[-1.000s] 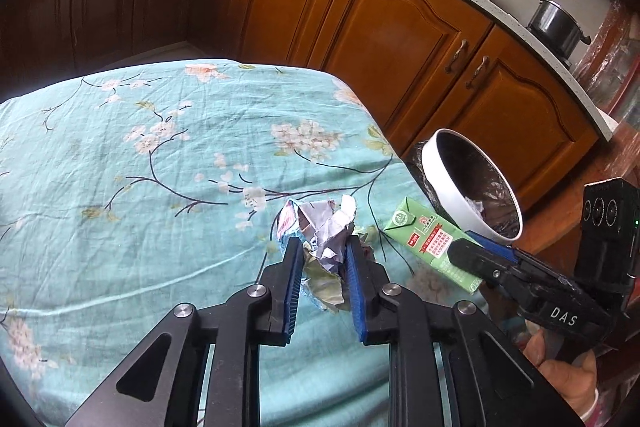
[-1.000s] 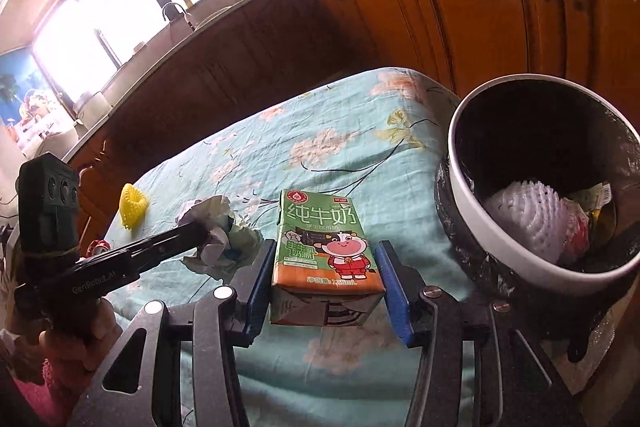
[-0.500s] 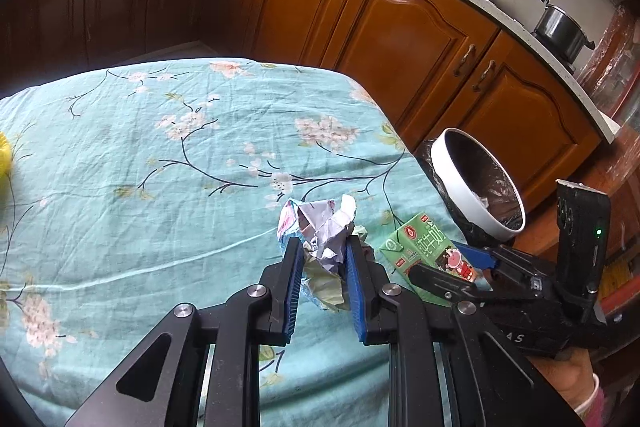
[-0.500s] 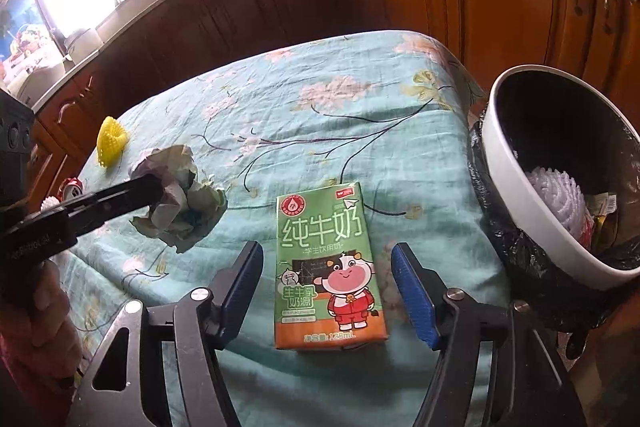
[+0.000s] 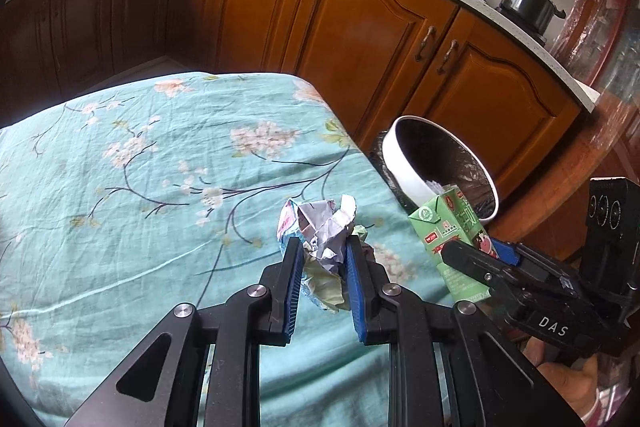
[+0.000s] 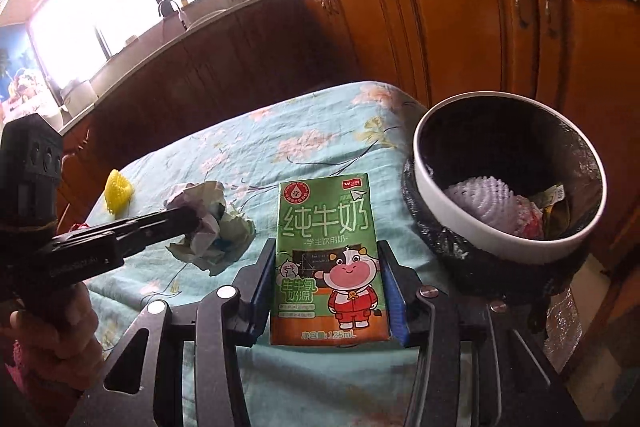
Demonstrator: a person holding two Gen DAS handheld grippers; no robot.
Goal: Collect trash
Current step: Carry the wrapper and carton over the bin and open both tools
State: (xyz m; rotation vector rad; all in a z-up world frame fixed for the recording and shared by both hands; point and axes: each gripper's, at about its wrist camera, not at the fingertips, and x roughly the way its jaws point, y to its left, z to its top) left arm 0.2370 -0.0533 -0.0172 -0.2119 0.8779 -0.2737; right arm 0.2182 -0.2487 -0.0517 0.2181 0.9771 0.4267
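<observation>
Both grippers are closed on trash above the table. Between the blue pads of the left gripper (image 5: 322, 251) sits a crumpled paper wad (image 5: 324, 227), pinched from both sides with its grey, white and pale green folds bulging out ahead of and below the fingertips; the jaws stand narrow, only as far apart as the wad is thick. Off to that gripper's right, the right gripper (image 6: 327, 267) has its pads pressed flat against the two long sides of a green milk carton (image 6: 326, 259), which stands upright in the grip with its cartoon cow facing the camera and looks lifted off the cloth, though from this angle its bottom edge may be just above the surface or resting on it. Beyond the carton and to the right of the right gripper, beside the table edge, stands a white-rimmed trash bin (image 6: 472, 239) with a black liner, holding a white foam net (image 6: 484, 203) and other wrappers. Beneath both grippers lies a teal floral tablecloth (image 5: 120, 187). Far to the left of the right gripper, past the wad, a small yellow object (image 6: 117, 191) rests on the cloth.
</observation>
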